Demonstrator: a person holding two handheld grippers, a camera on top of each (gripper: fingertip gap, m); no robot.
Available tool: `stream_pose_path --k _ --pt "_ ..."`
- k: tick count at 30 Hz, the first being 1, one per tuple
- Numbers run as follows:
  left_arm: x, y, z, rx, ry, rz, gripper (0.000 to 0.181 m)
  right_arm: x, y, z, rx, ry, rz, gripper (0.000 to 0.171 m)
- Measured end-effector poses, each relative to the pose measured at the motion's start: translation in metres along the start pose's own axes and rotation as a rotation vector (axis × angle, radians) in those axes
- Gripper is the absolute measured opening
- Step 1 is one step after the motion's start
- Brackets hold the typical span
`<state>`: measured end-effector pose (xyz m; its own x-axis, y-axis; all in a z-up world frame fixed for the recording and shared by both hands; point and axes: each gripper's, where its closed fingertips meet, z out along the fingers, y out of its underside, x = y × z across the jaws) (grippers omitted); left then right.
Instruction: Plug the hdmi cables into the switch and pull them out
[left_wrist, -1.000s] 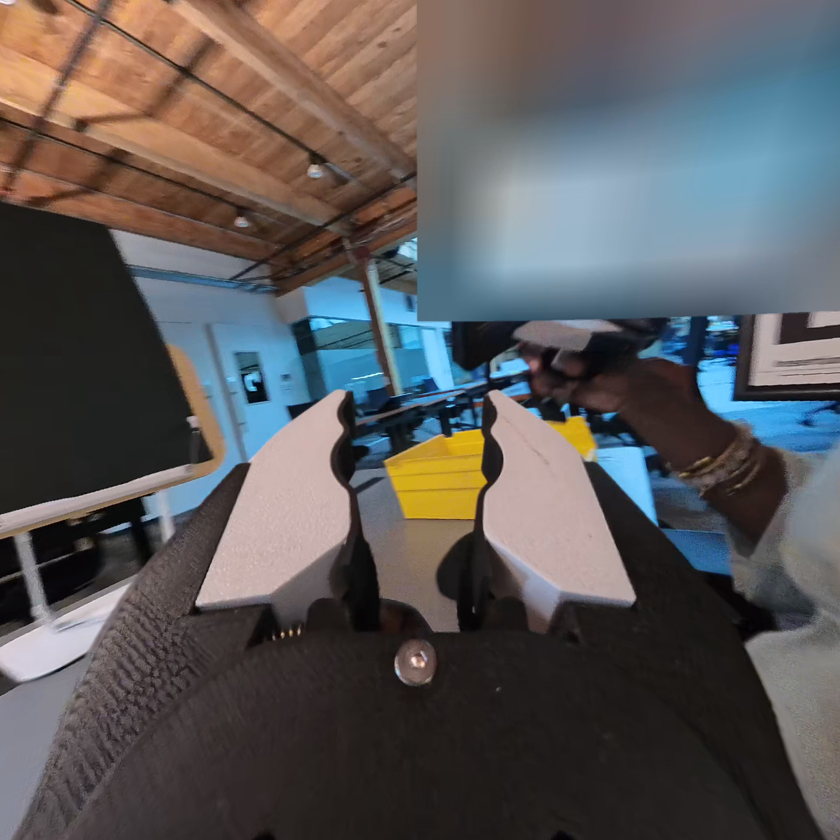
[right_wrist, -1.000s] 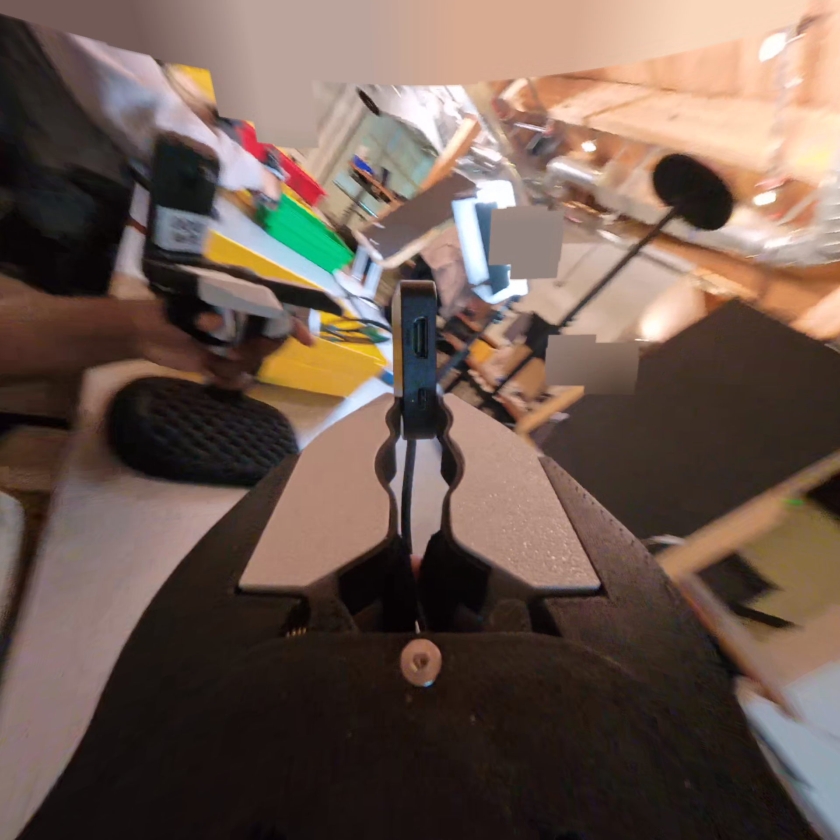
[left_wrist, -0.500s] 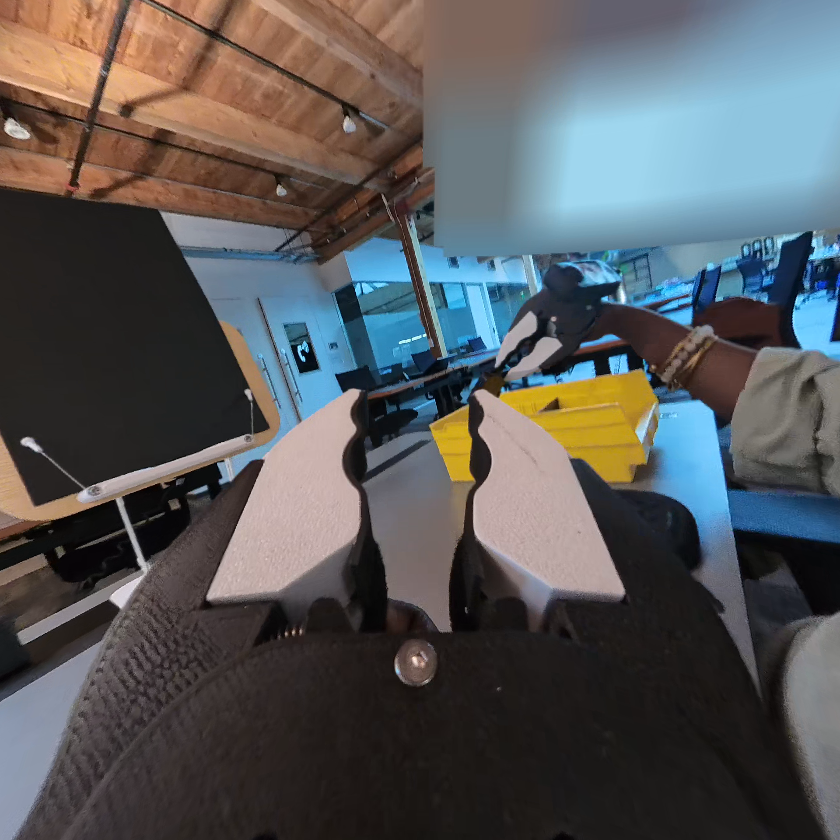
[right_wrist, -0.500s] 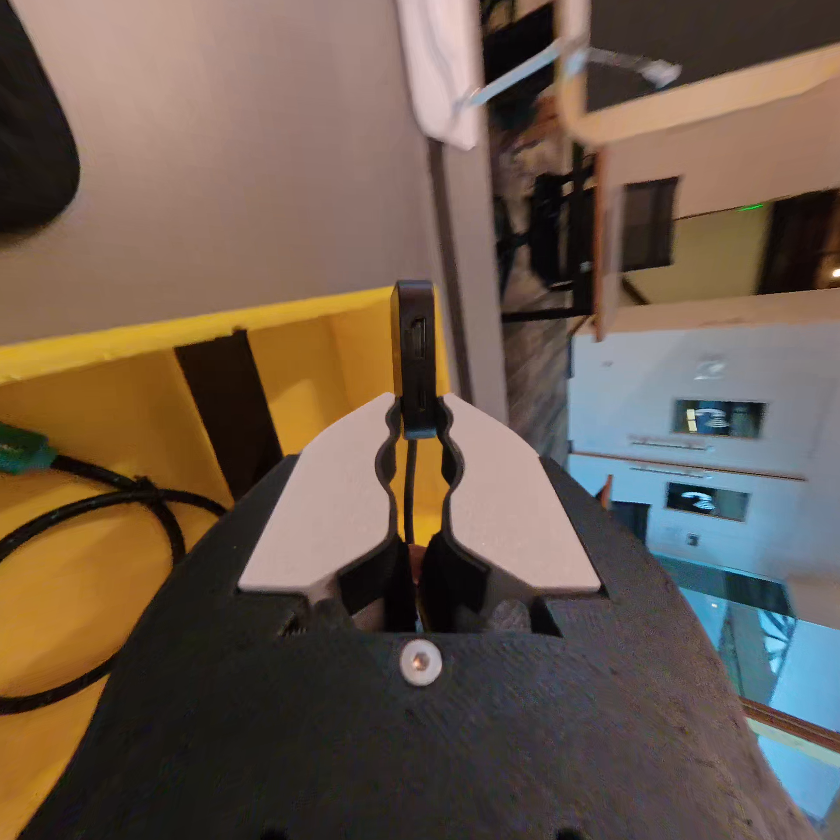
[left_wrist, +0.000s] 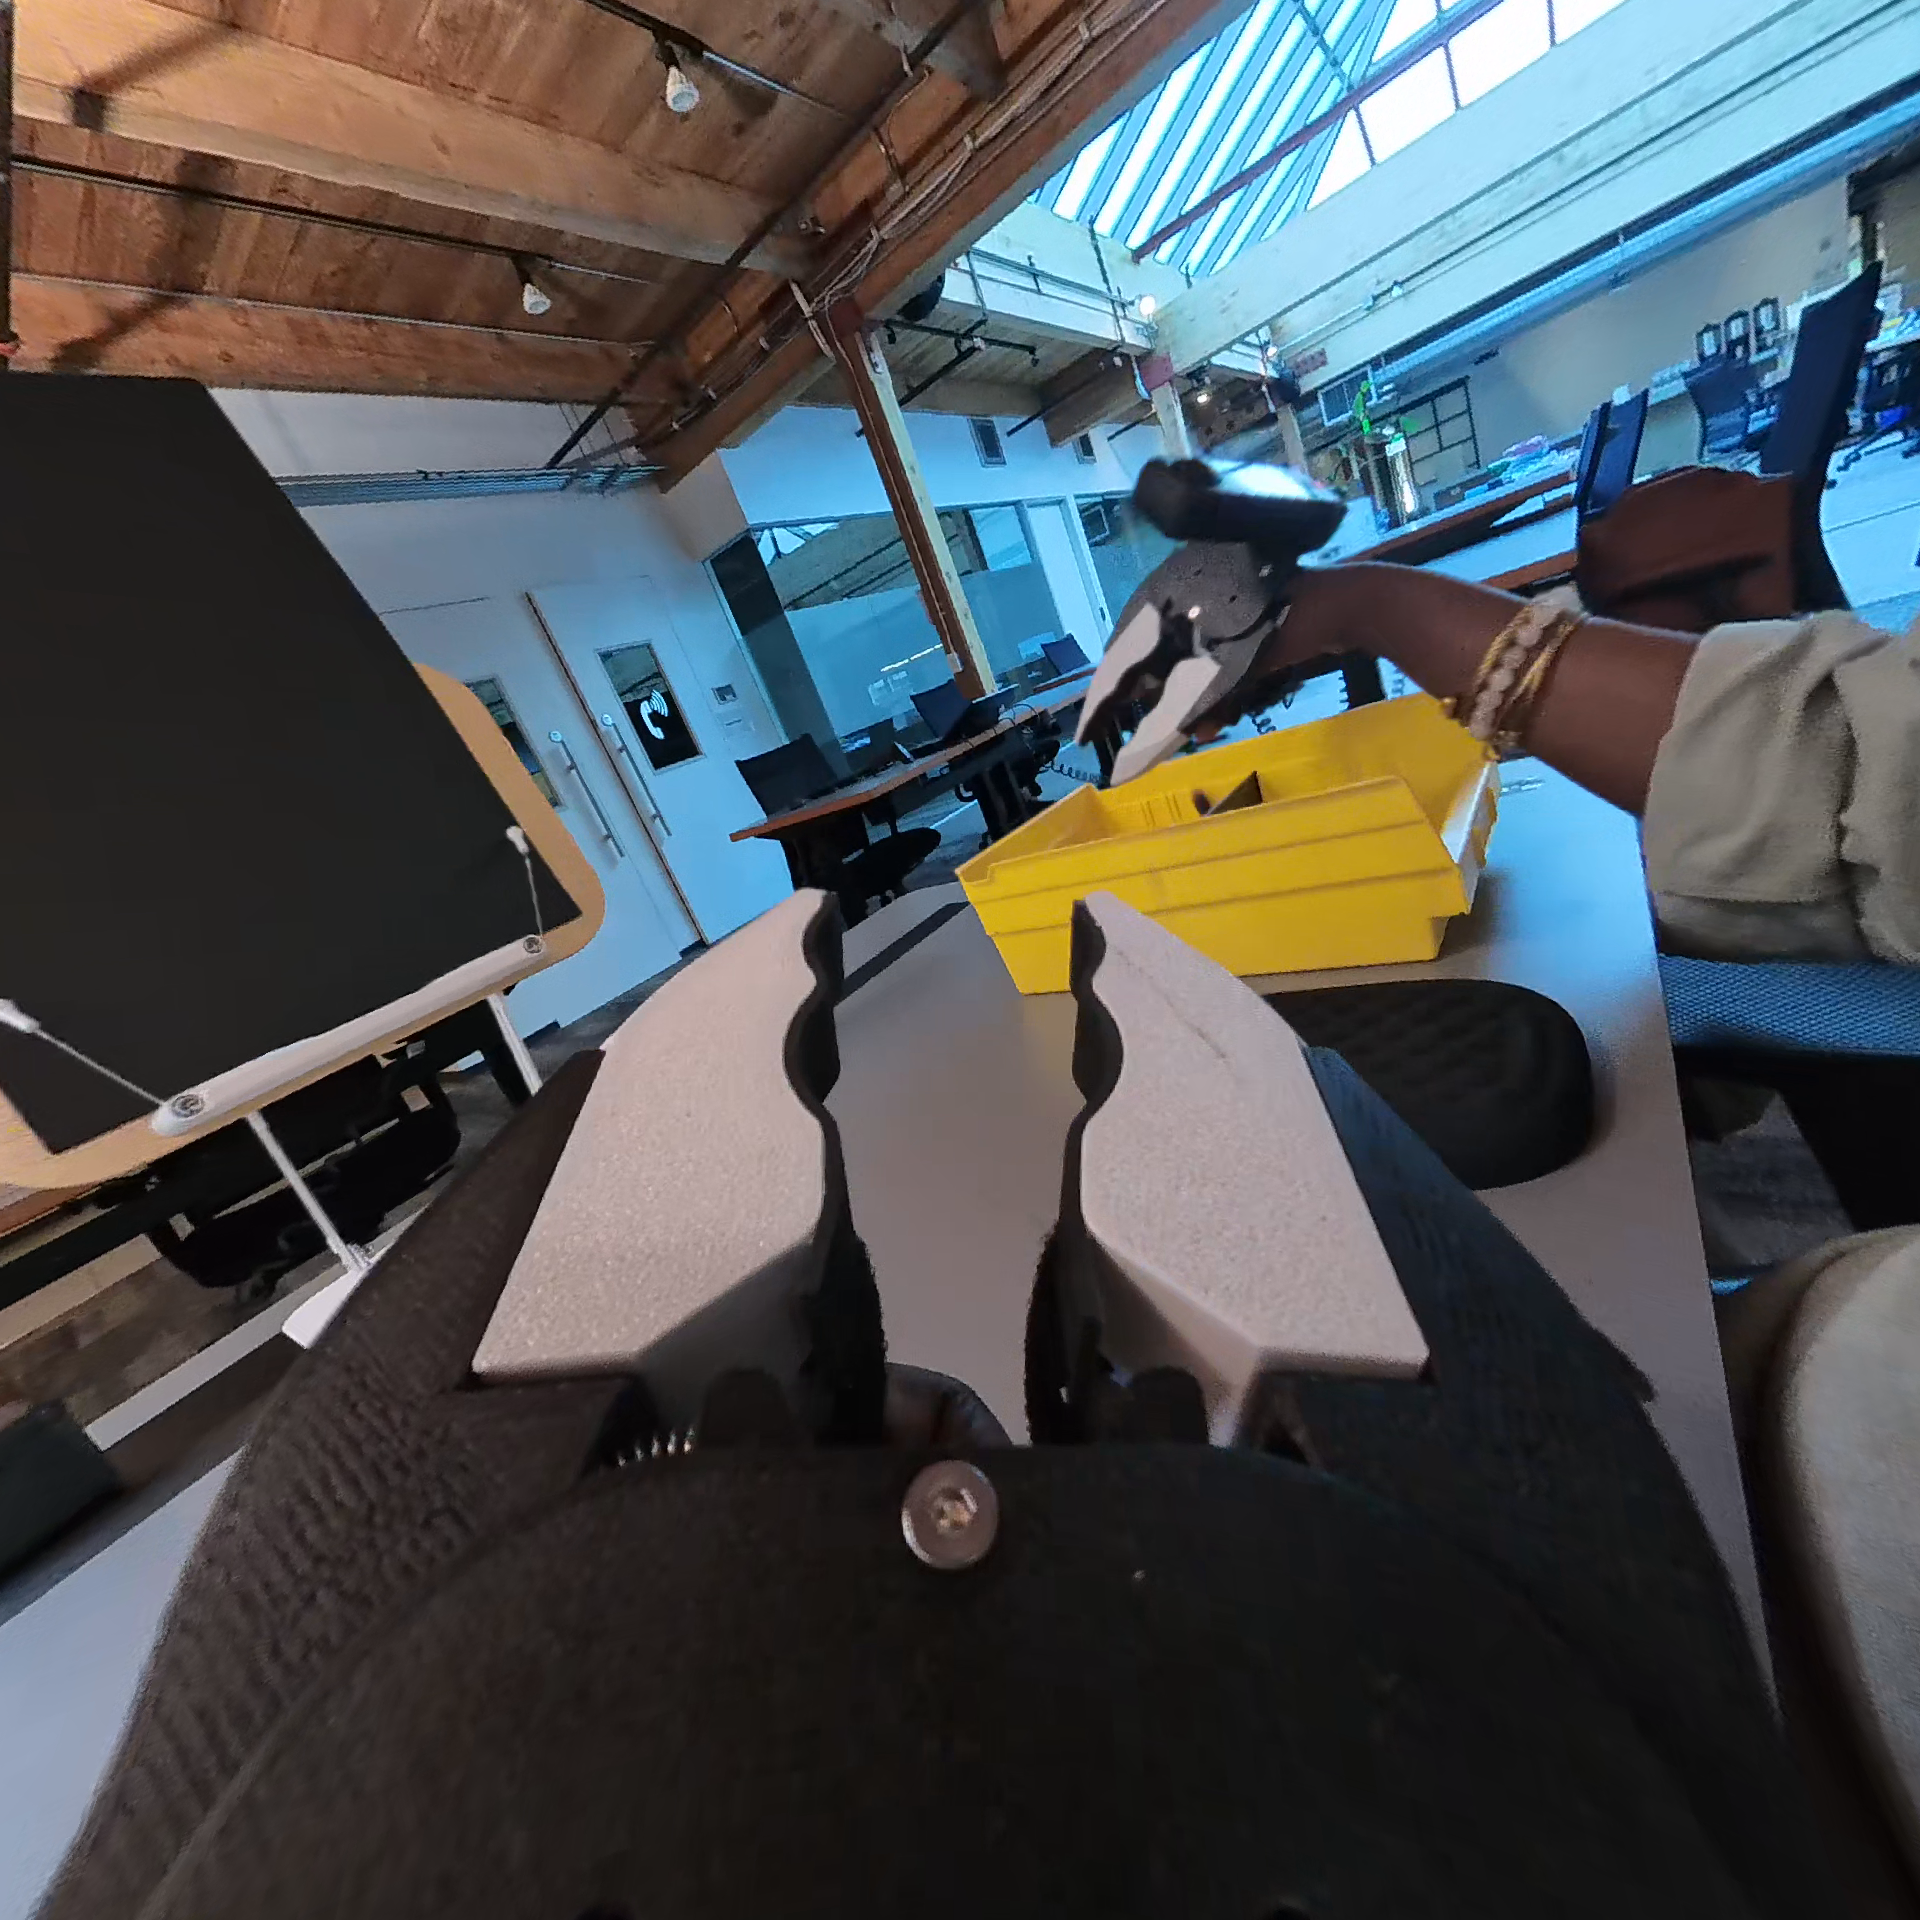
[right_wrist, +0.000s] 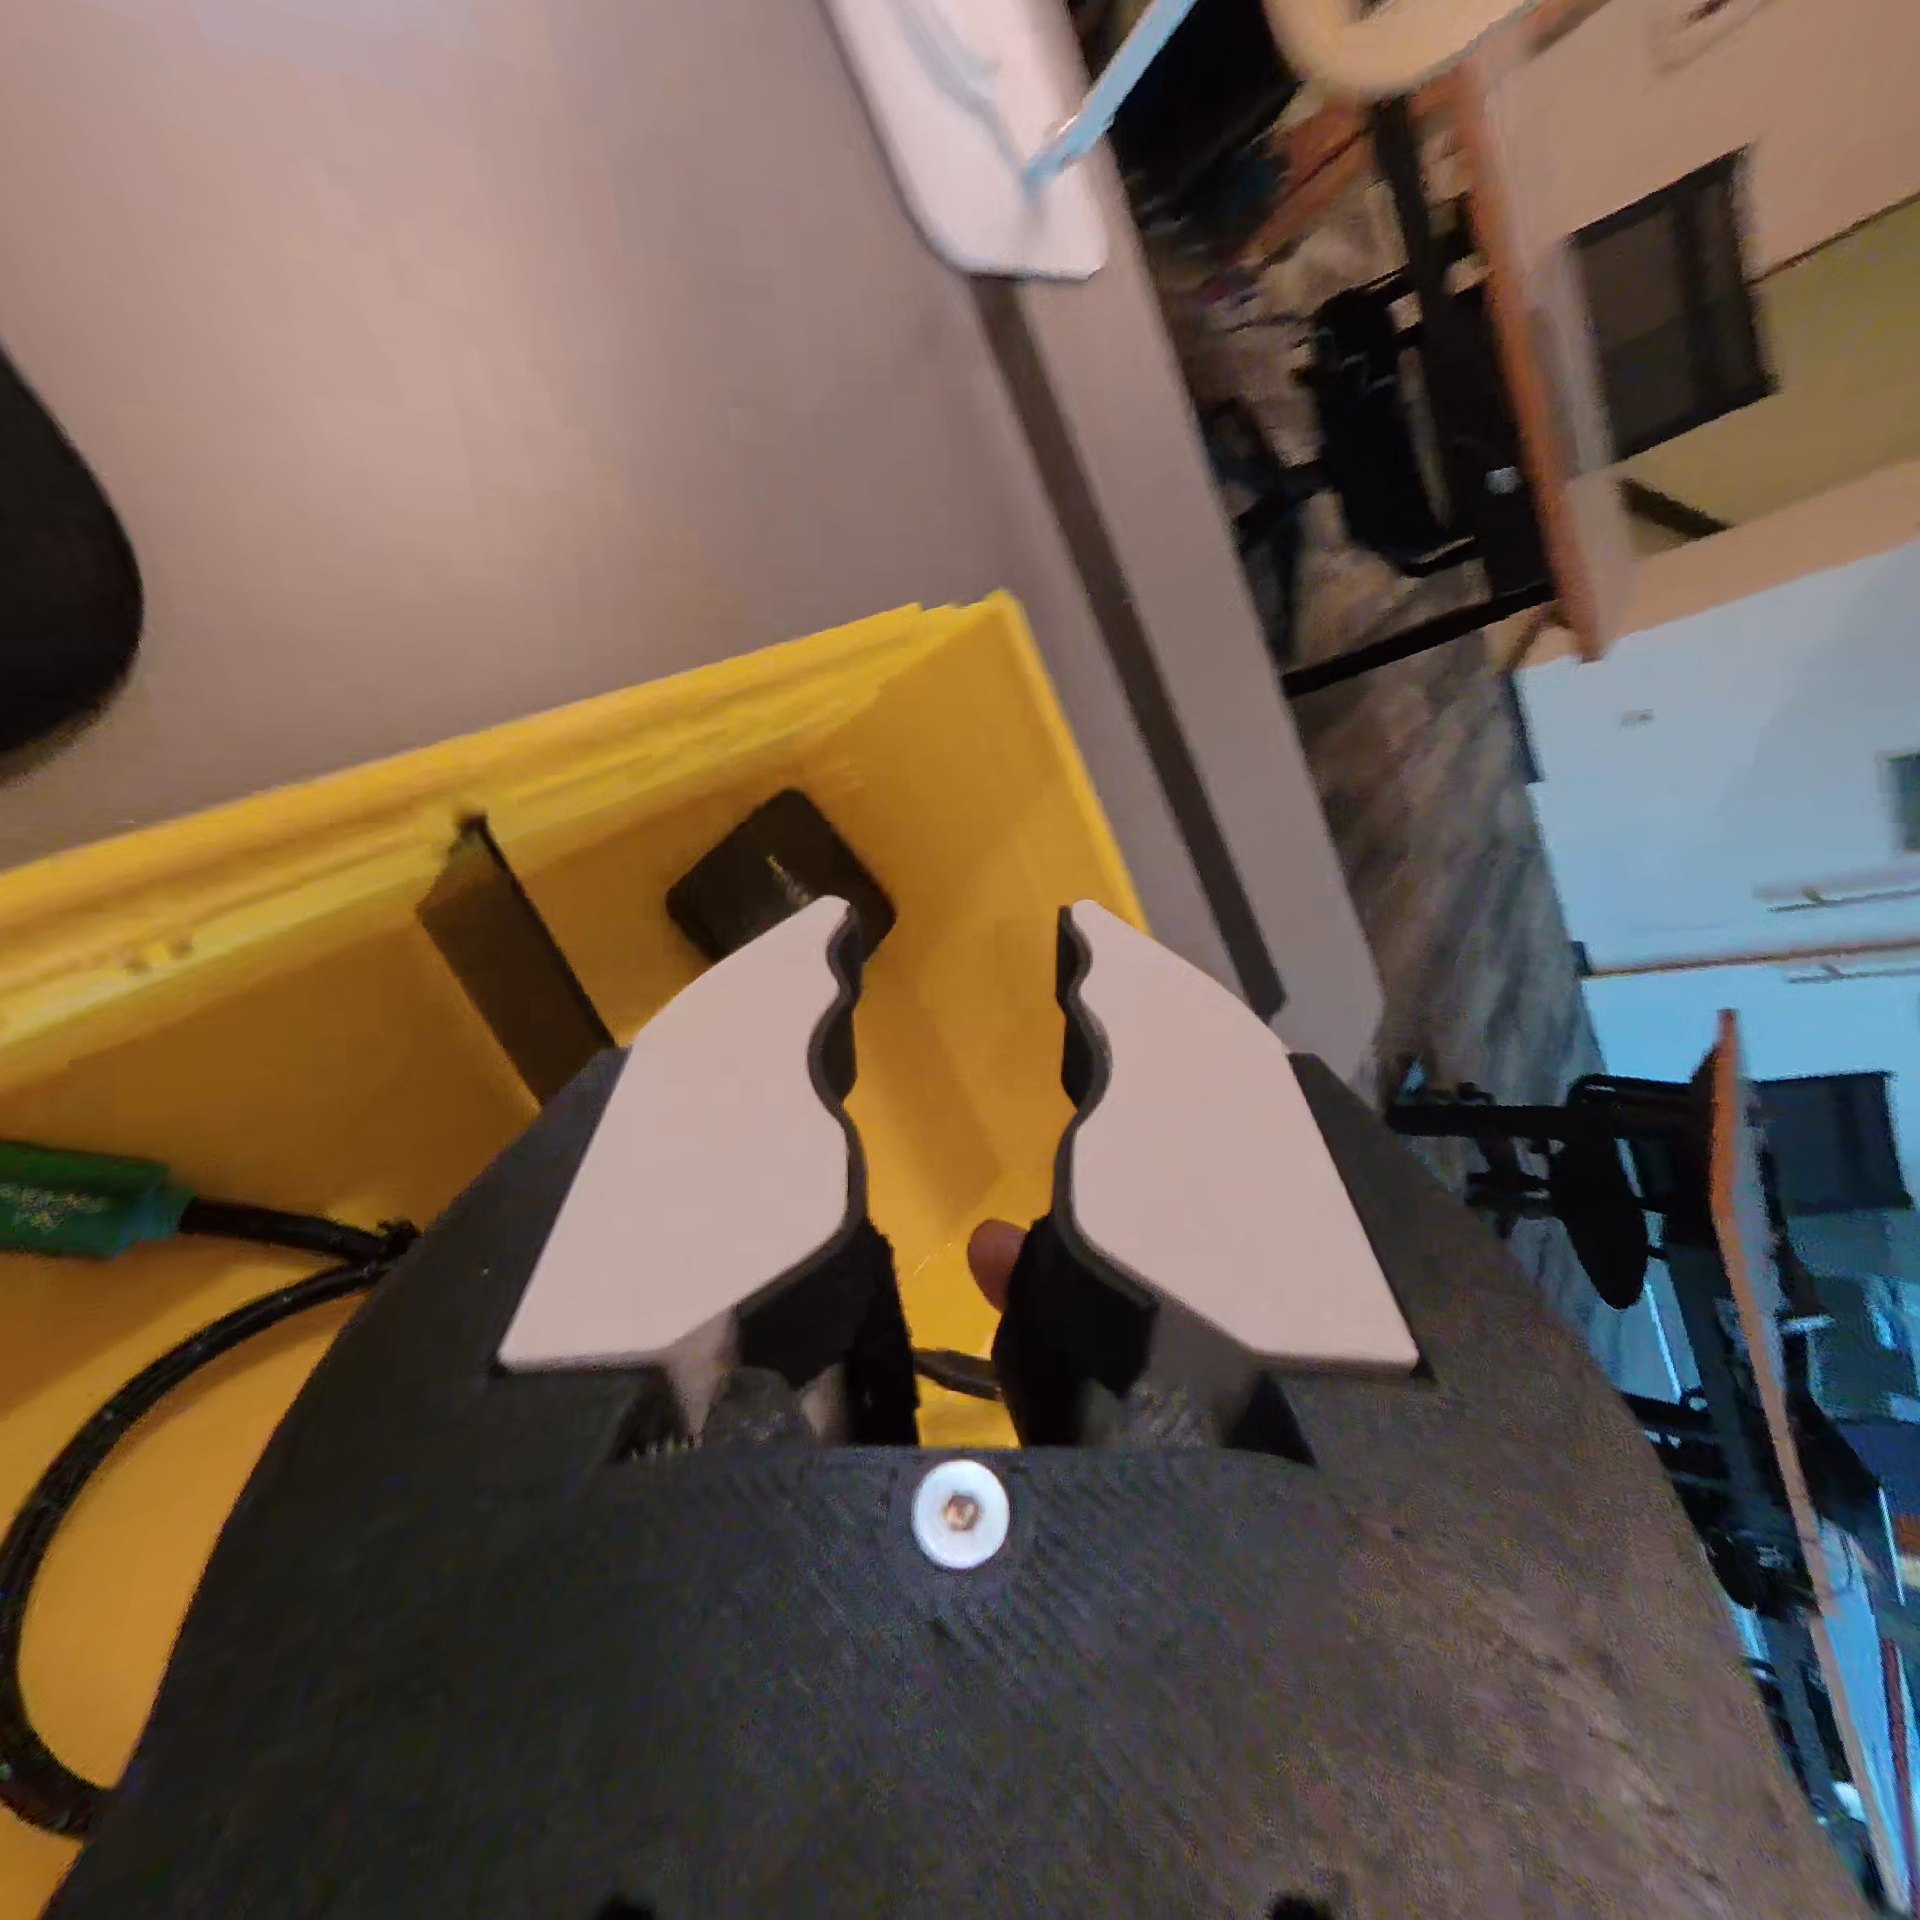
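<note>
your right gripper (right_wrist: 956, 951) hangs released over the bin (right_wrist: 312, 831), the switch (right_wrist: 774, 878) lying inside; the left gripper (left_wrist: 951, 961) is released too. reaching blind could snag the cable (right_wrist: 125, 1403).

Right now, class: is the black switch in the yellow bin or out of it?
In. The switch lies on the floor of the yellow bin, beyond the open right gripper, whose fingers hold nothing.

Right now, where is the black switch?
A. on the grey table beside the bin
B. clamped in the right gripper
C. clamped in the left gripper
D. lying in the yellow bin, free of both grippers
D: the switch lies in the yellow bin, beyond the open, empty right gripper; the left gripper is open and empty too.
</note>
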<state>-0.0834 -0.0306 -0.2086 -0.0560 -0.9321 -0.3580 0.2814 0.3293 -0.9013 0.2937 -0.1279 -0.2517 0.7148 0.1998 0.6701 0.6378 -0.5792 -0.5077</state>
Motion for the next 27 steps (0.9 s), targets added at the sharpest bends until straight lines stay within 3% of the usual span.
stream_pose_path --k 3,6,9,12,17,21,23,27 --pt "-0.004 -0.003 -0.002 0.016 -0.011 -0.025 0.041 0.012 -0.038 -0.037 0.183 0.144 0.11 0.051" --pt "-0.005 -0.005 -0.003 0.035 -0.014 -0.046 0.04 0.007 -0.091 -0.087 0.476 0.224 0.298 0.054" --pt "-0.006 -0.005 -0.003 0.034 -0.026 -0.055 0.039 -0.023 -0.139 -0.132 0.752 0.191 0.368 0.057" --pt "-0.008 -0.005 -0.002 0.026 -0.038 -0.051 0.039 -0.067 -0.175 -0.151 0.928 0.13 0.376 0.061" --pt "-0.009 -0.008 -0.004 0.019 -0.048 -0.07 0.038 -0.146 -0.207 -0.104 0.975 -0.114 0.379 0.074" --pt "-0.018 -0.016 -0.012 -0.018 -0.087 -0.059 0.039 -0.194 -0.214 -0.032 0.852 -0.378 0.457 0.107" --pt "-0.029 -0.018 -0.023 -0.071 -0.135 -0.059 0.039 -0.214 -0.206 -0.006 0.755 -0.439 0.485 0.107" --pt "-0.081 -0.015 -0.078 -0.295 -0.392 -0.041 0.043 -0.216 -0.206 -0.002 0.712 -0.436 0.468 0.107"
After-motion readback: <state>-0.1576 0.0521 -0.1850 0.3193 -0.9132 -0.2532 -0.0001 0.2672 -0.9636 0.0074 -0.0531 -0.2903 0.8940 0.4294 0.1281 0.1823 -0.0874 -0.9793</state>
